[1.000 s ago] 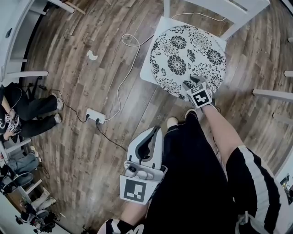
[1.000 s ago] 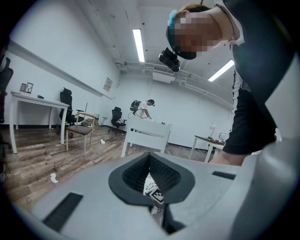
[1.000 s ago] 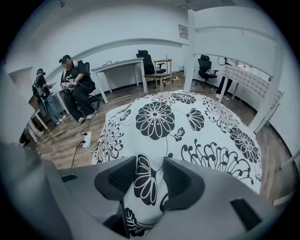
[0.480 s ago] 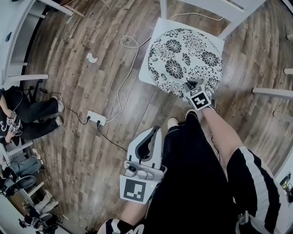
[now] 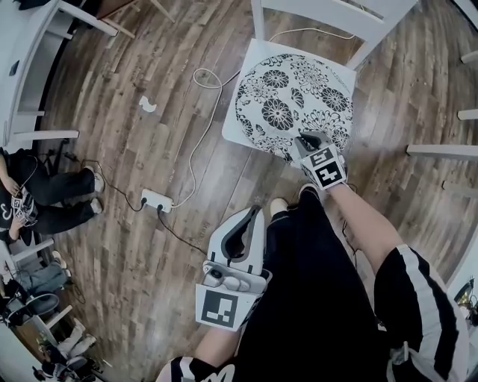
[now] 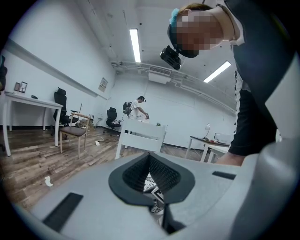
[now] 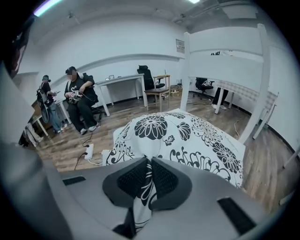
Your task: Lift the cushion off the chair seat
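Seat: white wooden chair (image 5: 233,128) | load: white black-floral fabric cushion (image 5: 287,101) | right gripper (image 5: 305,139): clamped on cushion edge | left gripper (image 5: 252,215): closed, empty

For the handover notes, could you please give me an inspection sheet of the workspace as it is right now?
Surface: wooden floor.
Job's things: flowered cushion lying on the white chair, covering most of the seat.
Clutter: small white scrap on the floor.
Grippers: right gripper shut on the cushion's near edge; left gripper shut, empty, held beside the person's leg.
Cables: white cable running from beside the chair to a power strip; black cable leaving the strip.
Surroundings: seated person at the left; white desk beyond.
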`<action>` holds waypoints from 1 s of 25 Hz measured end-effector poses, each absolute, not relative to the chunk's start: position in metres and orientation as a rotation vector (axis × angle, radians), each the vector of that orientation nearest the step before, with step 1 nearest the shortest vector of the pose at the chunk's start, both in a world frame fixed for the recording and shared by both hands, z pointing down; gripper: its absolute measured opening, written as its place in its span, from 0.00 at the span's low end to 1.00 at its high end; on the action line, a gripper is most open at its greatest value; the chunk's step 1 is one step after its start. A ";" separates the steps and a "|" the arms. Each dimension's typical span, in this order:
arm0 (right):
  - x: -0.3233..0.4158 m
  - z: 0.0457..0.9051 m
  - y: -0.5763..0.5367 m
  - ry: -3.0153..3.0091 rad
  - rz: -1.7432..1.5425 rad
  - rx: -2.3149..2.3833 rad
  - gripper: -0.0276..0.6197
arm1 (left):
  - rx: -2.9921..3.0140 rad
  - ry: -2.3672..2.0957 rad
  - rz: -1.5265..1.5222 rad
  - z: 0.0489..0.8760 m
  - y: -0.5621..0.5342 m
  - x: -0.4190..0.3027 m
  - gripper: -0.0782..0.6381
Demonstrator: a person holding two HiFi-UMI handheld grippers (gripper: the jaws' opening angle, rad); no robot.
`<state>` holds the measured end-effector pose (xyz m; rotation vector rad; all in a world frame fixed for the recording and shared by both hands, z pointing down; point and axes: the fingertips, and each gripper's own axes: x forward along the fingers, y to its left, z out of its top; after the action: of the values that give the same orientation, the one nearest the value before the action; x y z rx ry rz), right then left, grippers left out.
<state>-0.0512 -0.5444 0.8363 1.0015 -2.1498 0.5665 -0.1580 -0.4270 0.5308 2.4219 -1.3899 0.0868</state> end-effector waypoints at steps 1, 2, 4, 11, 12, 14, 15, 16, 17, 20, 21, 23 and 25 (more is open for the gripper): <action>-0.051 0.829 -0.548 -2.165 0.563 1.018 0.10 | 2.430 -1.387 0.082 0.528 -0.428 -0.157 0.11; -0.051 0.822 -0.551 -2.179 0.563 1.036 0.10 | 2.443 -1.384 0.074 0.526 -0.430 -0.156 0.11; -0.050 0.807 -0.556 -2.202 0.573 1.068 0.10 | 2.481 -1.373 0.058 0.518 -0.431 -0.154 0.11; -0.054 0.748 -0.556 -2.289 0.552 1.111 0.10 | 2.517 -1.350 0.057 0.497 -0.429 -0.148 0.11; -0.052 0.740 -0.558 -2.306 0.542 1.121 0.10 | 2.535 -1.349 0.050 0.494 -0.431 -0.146 0.11; -0.050 0.722 -0.559 -2.337 0.537 1.137 0.10 | 2.570 -1.344 0.047 0.486 -0.432 -0.141 0.11; -0.050 0.713 -0.558 -2.351 0.536 1.143 0.10 | 2.580 -1.344 0.046 0.482 -0.433 -0.139 0.11; -0.050 0.703 -0.558 -2.363 0.536 1.149 0.10 | 2.587 -1.346 0.041 0.476 -0.434 -0.139 0.11; -0.050 0.694 -0.557 -2.376 0.537 1.157 0.10 | 2.594 -1.349 0.034 0.471 -0.435 -0.138 0.11; -0.047 0.667 -0.551 -2.413 0.529 1.182 0.10 | 2.614 -1.358 0.015 0.457 -0.437 -0.135 0.11; -0.046 0.658 -0.549 -2.424 0.523 1.192 0.10 | 2.617 -1.360 0.007 0.453 -0.437 -0.134 0.11; -0.043 0.638 -0.543 -2.448 0.524 1.221 0.10 | 2.617 -1.363 -0.011 0.445 -0.436 -0.133 0.11; -0.041 0.619 -0.538 -2.474 0.548 1.257 0.10 | 2.632 -1.354 -0.001 0.440 -0.433 -0.133 0.11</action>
<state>-0.0406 -0.5377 0.6185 1.2572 -2.4741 0.5480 -0.1329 -0.4328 0.4401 2.6321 -1.3543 -0.0015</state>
